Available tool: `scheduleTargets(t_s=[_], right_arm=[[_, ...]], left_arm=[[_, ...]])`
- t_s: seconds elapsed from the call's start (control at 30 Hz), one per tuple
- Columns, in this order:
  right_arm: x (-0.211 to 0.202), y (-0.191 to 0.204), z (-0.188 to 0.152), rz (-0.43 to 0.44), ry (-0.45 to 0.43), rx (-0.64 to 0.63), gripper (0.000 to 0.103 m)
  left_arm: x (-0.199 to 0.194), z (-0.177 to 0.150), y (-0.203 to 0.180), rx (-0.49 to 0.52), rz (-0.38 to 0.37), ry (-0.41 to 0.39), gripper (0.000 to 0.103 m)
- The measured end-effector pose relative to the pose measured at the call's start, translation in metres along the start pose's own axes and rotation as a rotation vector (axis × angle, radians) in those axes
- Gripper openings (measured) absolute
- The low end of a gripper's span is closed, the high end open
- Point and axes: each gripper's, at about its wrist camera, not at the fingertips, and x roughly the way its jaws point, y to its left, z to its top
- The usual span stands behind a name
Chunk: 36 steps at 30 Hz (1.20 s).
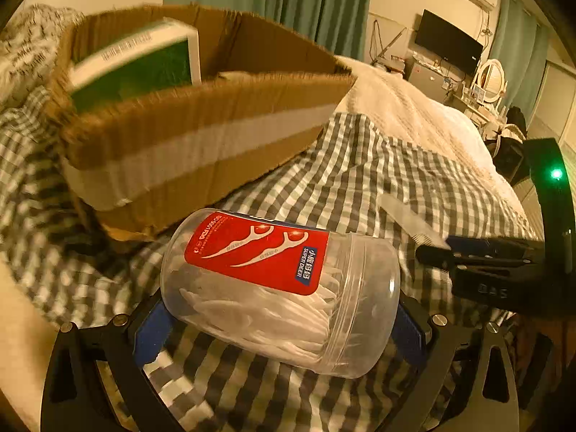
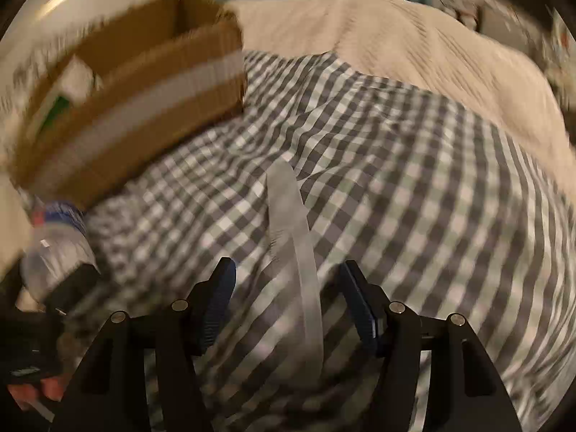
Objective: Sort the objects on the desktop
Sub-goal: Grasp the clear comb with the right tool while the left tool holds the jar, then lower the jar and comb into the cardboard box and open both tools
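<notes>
My left gripper (image 1: 280, 324) is shut on a clear plastic jar of white floss picks (image 1: 280, 288) with a red label, held on its side above the checked cloth, just in front of a cardboard box (image 1: 201, 144). The box holds a green and white carton (image 1: 136, 64). My right gripper (image 2: 288, 288) is open, its fingers on either side of a translucent white comb (image 2: 291, 244) lying on the cloth. The comb also shows in the left wrist view (image 1: 410, 223), beside the right gripper (image 1: 432, 252). The jar (image 2: 57, 252) and box (image 2: 136, 100) appear blurred at left in the right wrist view.
A grey and white checked cloth (image 1: 360, 165) covers the near part of a bed with a cream blanket (image 1: 414, 115). A patterned cover (image 1: 25, 46) lies behind the box. Far off stand a TV (image 1: 446, 43), a desk and a round mirror (image 1: 489, 79).
</notes>
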Motion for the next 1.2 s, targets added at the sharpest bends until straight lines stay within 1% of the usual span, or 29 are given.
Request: scheduleTargets(t_s=[0.03,0.07,0.13,0.2,0.27,0.37,0.43,0.53,0.6,0.7,0.77,0.83,0.93,1.0,1.07,1.13,1.2], right_arm=[[0.004,0.006,0.002,-0.034,-0.004,-0.037,0.031],[0.008,0.010,0.002,-0.055,-0.004,-0.069,0.026],[0.012,0.017,0.003,-0.094,-0.013,-0.117,0.026],[0.010,0.021,0.002,-0.112,-0.033,-0.145,0.025],[0.001,0.021,0.002,-0.093,-0.066,-0.143,0.025],[-0.022,0.020,0.006,-0.038,-0.110,-0.095,0.025],[-0.045,0.022,0.006,0.000,-0.169,-0.055,0.025],[-0.082,0.031,0.008,0.035,-0.250,-0.035,0.025],[-0.107,0.041,0.015,0.062,-0.298,-0.037,0.025],[-0.140,0.052,0.030,0.111,-0.363,-0.030,0.025],[-0.154,0.061,0.045,0.146,-0.385,-0.030,0.025],[-0.165,0.073,0.066,0.169,-0.392,-0.033,0.025],[-0.162,0.086,0.107,0.216,-0.391,-0.025,0.025],[-0.153,0.092,0.125,0.235,-0.383,-0.015,0.025],[-0.135,0.096,0.143,0.255,-0.361,0.002,0.025],[-0.111,0.100,0.155,0.286,-0.335,0.041,0.025],[-0.085,0.105,0.163,0.313,-0.313,0.068,0.025]], left_arm=[[0.006,0.000,0.002,-0.006,-0.002,0.009,0.102],[0.010,-0.001,0.004,-0.014,-0.005,0.017,0.102],[0.016,-0.002,0.011,-0.043,-0.008,0.023,0.102],[0.017,-0.003,0.016,-0.071,-0.019,0.024,0.102],[0.013,-0.004,0.018,-0.078,-0.019,0.006,0.102],[-0.001,-0.002,0.014,-0.058,-0.019,-0.027,0.102],[-0.016,0.000,0.012,-0.056,-0.034,-0.060,0.102],[-0.044,0.010,0.010,-0.065,-0.055,-0.110,0.102],[-0.066,0.019,0.010,-0.068,-0.065,-0.147,0.102],[-0.099,0.052,0.011,-0.064,-0.084,-0.232,0.102],[-0.119,0.085,0.014,-0.032,-0.075,-0.277,0.102],[-0.136,0.120,0.027,-0.019,-0.038,-0.315,0.102],[-0.139,0.166,0.052,-0.012,-0.012,-0.350,0.102],[-0.127,0.185,0.069,0.015,0.014,-0.346,0.102],[-0.104,0.188,0.087,0.061,0.041,-0.305,0.102],[-0.086,0.182,0.100,0.089,0.046,-0.283,0.102],[-0.068,0.177,0.108,0.071,0.038,-0.285,0.102]])
